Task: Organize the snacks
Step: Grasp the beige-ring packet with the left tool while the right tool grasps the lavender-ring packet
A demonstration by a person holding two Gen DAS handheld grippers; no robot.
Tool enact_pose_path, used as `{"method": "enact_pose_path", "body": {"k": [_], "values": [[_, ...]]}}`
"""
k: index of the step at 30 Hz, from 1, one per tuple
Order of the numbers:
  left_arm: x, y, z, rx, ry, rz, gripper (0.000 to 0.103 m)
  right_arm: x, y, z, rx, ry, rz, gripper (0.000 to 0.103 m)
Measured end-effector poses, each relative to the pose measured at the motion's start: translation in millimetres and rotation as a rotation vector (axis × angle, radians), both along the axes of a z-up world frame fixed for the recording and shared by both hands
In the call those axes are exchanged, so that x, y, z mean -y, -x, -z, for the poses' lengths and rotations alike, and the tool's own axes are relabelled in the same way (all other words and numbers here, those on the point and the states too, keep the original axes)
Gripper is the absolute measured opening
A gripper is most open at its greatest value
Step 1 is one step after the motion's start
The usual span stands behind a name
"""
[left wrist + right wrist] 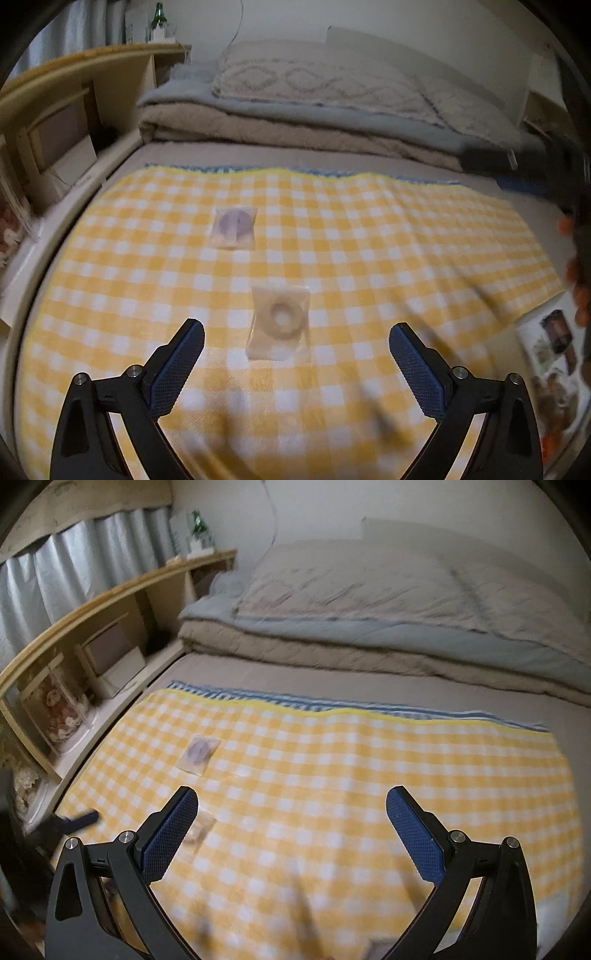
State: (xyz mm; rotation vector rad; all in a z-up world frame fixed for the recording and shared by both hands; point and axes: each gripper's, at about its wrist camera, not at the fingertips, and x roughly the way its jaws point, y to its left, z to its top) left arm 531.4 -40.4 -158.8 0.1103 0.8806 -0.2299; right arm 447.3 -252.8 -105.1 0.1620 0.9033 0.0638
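Observation:
Two clear-wrapped snacks lie on a yellow checked cloth (369, 258) on the bed. A beige ring-shaped one (281, 323) lies just ahead of my left gripper (295, 345), between its open fingers. A purple round one (235, 227) lies farther back and left. In the right wrist view the purple snack (199, 755) lies ahead left, and the beige snack (201, 829) lies partly behind the left finger of my right gripper (291, 812), which is open and empty. The left gripper's finger (79, 820) shows at the far left.
Folded beige and grey bedding (314, 107) with a pillow lies at the back. A wooden shelf unit (85, 642) with boxes runs along the left side of the bed. A printed leaflet (554, 354) lies at the cloth's right edge.

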Motion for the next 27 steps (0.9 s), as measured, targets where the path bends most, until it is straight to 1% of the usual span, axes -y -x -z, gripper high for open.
{"method": "enact_pose_path", "body": {"k": [3,5,7,9,12,13,14,15,17,19,22,27], "values": [[6,-18,33,-0.003,-0.043,0.0,0.096,-11,-33,19,-0.047,-0.052,-0.025,0.103],[11,-30,53,-0.008,-0.08,-0.001,0.092,-15,-51,30,-0.065,-0.077,-0.032,0.103],[15,-39,68,-0.013,-0.105,-0.011,0.09,-21,-70,40,-0.074,-0.079,-0.044,0.103],[19,-53,85,-0.035,-0.12,-0.026,0.089,-26,-82,48,-0.078,-0.079,-0.054,0.103],[24,-64,101,-0.059,-0.142,-0.042,0.088,-35,-99,61,-0.092,-0.092,-0.067,0.103],[25,-64,103,-0.056,-0.147,-0.043,0.085,-38,-104,66,-0.099,-0.098,-0.072,0.103],[27,-67,105,-0.053,-0.148,-0.046,0.078,-41,-108,69,-0.103,-0.104,-0.076,0.103],[27,-69,105,-0.053,-0.144,-0.051,0.074,-45,-112,74,-0.111,-0.113,-0.082,0.103],[23,-71,105,-0.047,-0.126,-0.071,0.052,-52,-118,81,-0.124,-0.127,-0.088,0.103],[18,-67,100,-0.046,-0.097,-0.071,0.051,-61,-124,89,-0.144,-0.147,-0.091,0.102],[10,-65,97,-0.035,-0.084,-0.071,0.047,-74,-131,98,-0.175,-0.188,-0.086,0.099],[-22,-60,91,-0.022,-0.035,-0.098,0.046,-96,-144,111,-0.224,-0.26,-0.068,0.094]]}}
